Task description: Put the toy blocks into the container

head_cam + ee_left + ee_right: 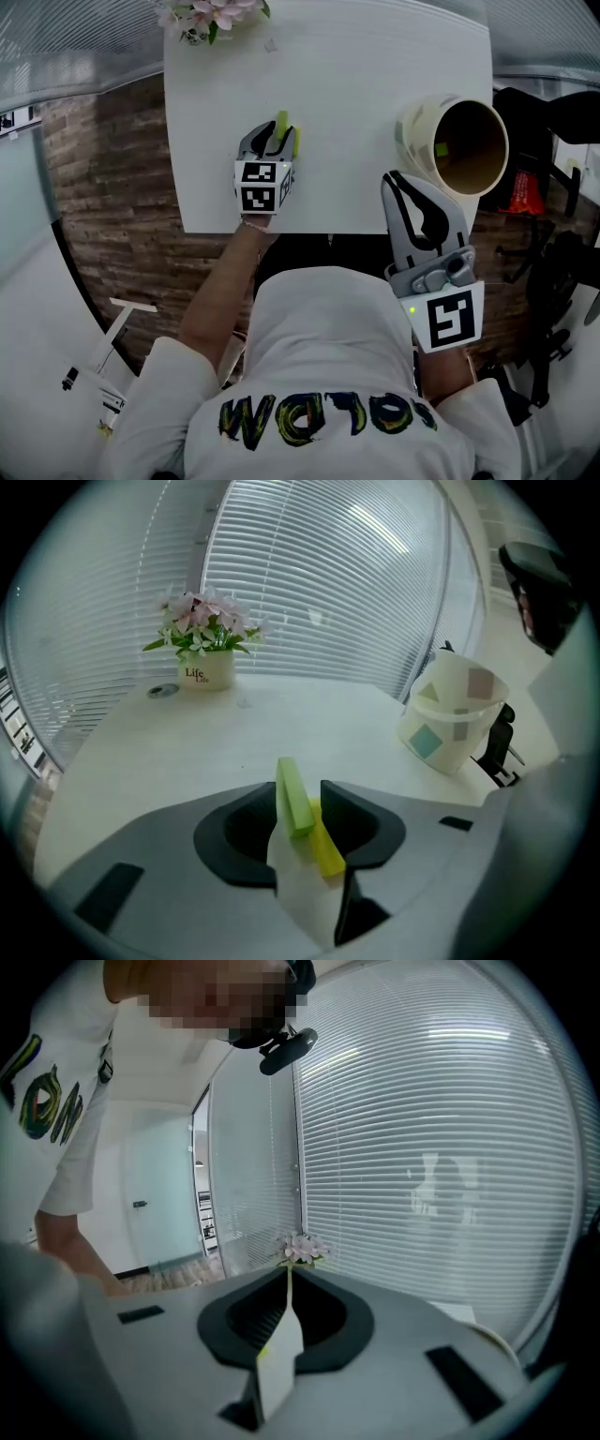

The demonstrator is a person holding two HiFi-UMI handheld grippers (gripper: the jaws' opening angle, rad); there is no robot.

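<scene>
I wore a white T-shirt (319, 347) with short sleeves (150, 403). Loose lettering (323, 415) ran across it in yellow-green and dark strokes. My left hand-held gripper (275, 134) and right hand-held gripper (392, 180) were grey, with black lining inside the jaws. Each carried a white cube (262, 186) printed with black square markers. A small green light (412, 308) glowed on the right one.

A white table (356, 112) stands on a brown plank floor (112, 178). At its far edge sits a small white pot (207, 674) of pink flowers. Behind it, pale slatted blinds (319, 583) cover a wide window and let in soft daylight. Off to one side is a pale door (155, 1204). Black furniture (553, 272), hard to make out, crowds the table's right.
</scene>
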